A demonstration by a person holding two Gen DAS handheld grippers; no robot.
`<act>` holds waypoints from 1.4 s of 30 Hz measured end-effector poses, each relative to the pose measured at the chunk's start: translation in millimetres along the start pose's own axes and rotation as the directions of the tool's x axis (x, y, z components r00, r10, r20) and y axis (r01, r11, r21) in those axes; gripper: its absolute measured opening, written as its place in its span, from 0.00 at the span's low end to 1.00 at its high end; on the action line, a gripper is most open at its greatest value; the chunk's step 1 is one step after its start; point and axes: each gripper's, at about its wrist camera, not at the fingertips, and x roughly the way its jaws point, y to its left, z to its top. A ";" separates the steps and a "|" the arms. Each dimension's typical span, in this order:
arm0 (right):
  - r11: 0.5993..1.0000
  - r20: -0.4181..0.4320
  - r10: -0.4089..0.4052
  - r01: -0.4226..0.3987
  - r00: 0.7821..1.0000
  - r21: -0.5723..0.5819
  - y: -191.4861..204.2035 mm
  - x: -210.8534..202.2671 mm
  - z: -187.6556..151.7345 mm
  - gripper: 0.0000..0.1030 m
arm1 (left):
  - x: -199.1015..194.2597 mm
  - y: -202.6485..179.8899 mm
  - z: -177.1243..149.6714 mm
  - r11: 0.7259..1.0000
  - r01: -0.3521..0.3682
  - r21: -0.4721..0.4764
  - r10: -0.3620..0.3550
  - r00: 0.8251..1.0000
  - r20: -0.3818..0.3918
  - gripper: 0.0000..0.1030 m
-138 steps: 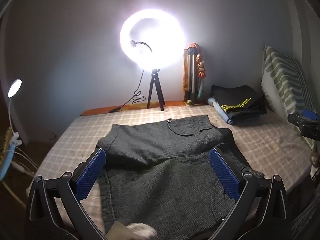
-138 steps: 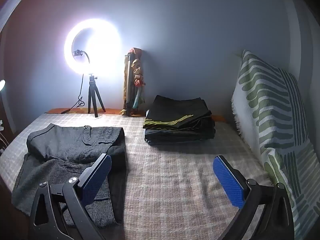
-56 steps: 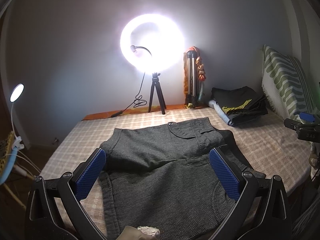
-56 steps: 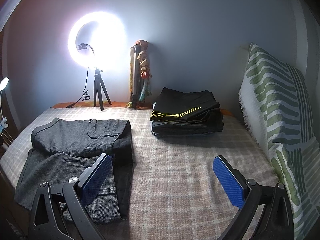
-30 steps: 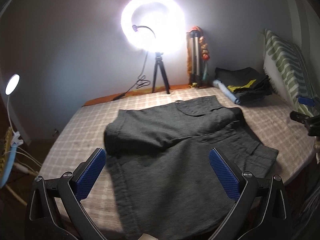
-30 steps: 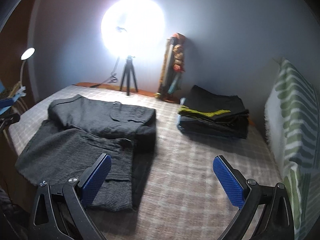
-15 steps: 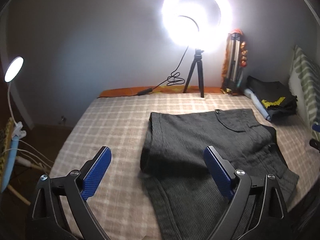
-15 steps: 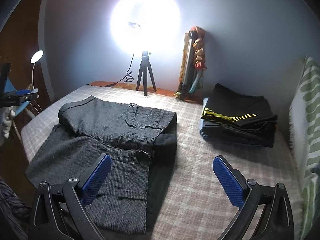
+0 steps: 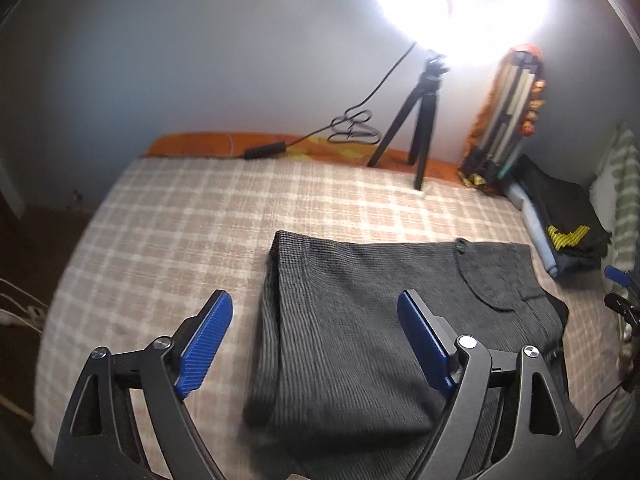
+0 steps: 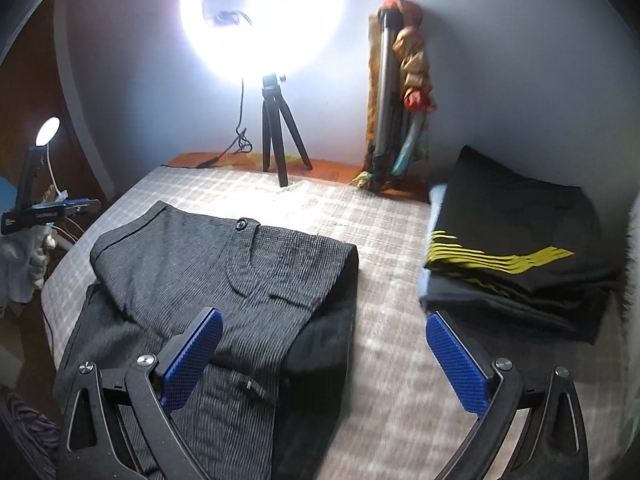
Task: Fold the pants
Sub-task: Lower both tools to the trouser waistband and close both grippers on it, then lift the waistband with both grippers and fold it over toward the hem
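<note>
Grey pants (image 9: 360,320) half-folded at the bed's (image 9: 180,220) near edge, left gripper (image 9: 316,344) jaws wide open over their left fold, right gripper (image 10: 324,356) jaws wide open, both holding nothing

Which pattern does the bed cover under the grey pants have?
The bed cover is checked, beige with pale lines; the left wrist view shows it best.

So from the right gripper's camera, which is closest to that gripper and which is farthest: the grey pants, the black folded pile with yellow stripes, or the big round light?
1. Grey pants: lying right under the right gripper, on its left side.
2. Black folded pile: farther back, on the right.
3. Ring light: farthest, up by the back wall.
</note>
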 end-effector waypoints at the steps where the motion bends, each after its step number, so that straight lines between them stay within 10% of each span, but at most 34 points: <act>1: 1.000 -0.016 0.007 -0.007 1.000 0.020 -4.5 10.2 5.5 1.00 | 8.4 3.1 3.7 1.000 0.001 -0.015 -0.002 1.000 -0.014 0.79; 17: 0.979 -0.135 0.084 -0.056 0.987 0.197 -36.1 138.8 45.2 0.93 | 110.6 32.7 31.9 0.997 0.026 -0.071 -0.036 0.988 -0.152 0.73; 27: 0.992 -0.198 0.043 -0.019 0.979 0.121 -24.7 180.6 48.4 0.89 | 139.8 25.9 32.5 0.999 -0.006 -0.042 -0.001 0.986 -0.164 0.46; 33: 0.997 -0.203 0.045 -0.032 0.978 0.066 -10.3 187.8 45.9 0.67 | 140.0 22.2 34.1 1.000 -0.008 -0.024 0.004 0.988 -0.152 0.34; 38: 0.994 -0.186 0.100 -0.089 0.977 0.067 -2.6 179.8 42.9 0.21 | 136.6 15.9 33.8 1.000 -0.011 -0.018 0.008 0.993 -0.121 0.20; 42: 0.996 -0.133 0.084 -0.082 0.988 0.022 10.3 160.7 45.5 0.15 | 112.5 20.1 34.2 0.999 0.009 -0.031 -0.011 0.997 -0.076 0.16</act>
